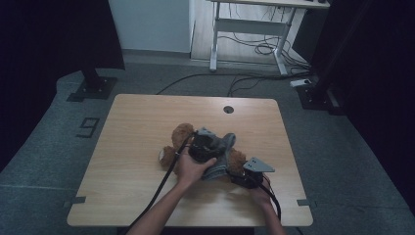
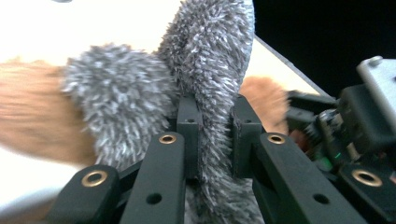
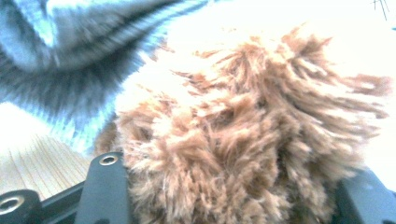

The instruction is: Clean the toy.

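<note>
A brown teddy bear (image 1: 180, 136) lies near the middle of the wooden table (image 1: 132, 127), with a grey fuzzy garment (image 1: 224, 149) over its body. My left gripper (image 1: 205, 148) sits on top of the bear; in the left gripper view the left gripper (image 2: 215, 133) is shut on a fold of the grey garment (image 2: 210, 60). My right gripper (image 1: 243, 175) is at the bear's near right end. In the right gripper view the brown fur (image 3: 243, 140) bulges between its jaws, and the right gripper (image 3: 233, 191) is shut on that furry limb.
A round cable hole (image 1: 228, 109) sits near the table's far edge. A white desk frame (image 1: 247, 27) and loose cables (image 1: 264, 49) stand on the floor beyond. Black stand bases (image 1: 93, 85) flank the table. The other gripper (image 2: 359, 126) shows at right in the left gripper view.
</note>
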Action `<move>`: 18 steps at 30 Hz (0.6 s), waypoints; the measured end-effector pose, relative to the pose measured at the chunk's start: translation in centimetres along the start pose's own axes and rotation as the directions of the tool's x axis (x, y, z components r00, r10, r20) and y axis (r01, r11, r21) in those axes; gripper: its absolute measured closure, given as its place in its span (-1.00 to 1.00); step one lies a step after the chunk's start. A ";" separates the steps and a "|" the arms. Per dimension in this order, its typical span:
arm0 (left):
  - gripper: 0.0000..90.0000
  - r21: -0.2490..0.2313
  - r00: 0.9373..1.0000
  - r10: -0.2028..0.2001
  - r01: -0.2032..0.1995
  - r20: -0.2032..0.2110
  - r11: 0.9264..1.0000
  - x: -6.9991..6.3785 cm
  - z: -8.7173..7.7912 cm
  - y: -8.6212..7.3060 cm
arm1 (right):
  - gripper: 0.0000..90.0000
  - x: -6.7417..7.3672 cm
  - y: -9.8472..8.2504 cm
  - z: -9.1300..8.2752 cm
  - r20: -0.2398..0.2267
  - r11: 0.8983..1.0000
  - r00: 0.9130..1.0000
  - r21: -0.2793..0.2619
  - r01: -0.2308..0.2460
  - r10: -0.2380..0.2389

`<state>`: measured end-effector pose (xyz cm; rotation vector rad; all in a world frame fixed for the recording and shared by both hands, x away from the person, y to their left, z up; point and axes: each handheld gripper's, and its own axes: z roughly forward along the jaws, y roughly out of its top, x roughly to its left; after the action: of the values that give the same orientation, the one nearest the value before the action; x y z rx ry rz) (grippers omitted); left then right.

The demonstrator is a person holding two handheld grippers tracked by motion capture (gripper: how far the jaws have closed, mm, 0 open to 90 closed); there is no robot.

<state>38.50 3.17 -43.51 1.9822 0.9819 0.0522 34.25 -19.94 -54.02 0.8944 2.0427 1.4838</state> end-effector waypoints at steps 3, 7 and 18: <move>0.73 -0.026 0.999 0.015 -0.016 -0.033 1.000 0.8 -2.0 -0.3 | -0.07 0.1 0.1 0.1 0.004 1.000 1.000 -0.001 -0.003 0.003; 0.71 -0.038 0.995 0.020 -0.023 -0.095 0.999 2.2 -4.2 -0.7 | -0.07 0.0 -0.1 0.1 0.001 1.000 1.000 -0.007 -0.008 0.008; 0.72 -0.038 0.977 -0.073 0.066 -0.202 0.997 7.5 -7.5 -3.0 | -0.07 0.0 -0.2 0.1 -0.004 1.000 1.000 -0.018 -0.008 0.008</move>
<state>38.82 14.18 -43.64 1.9396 1.1735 0.2337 34.25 -19.89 -54.24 0.8942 2.0273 1.5069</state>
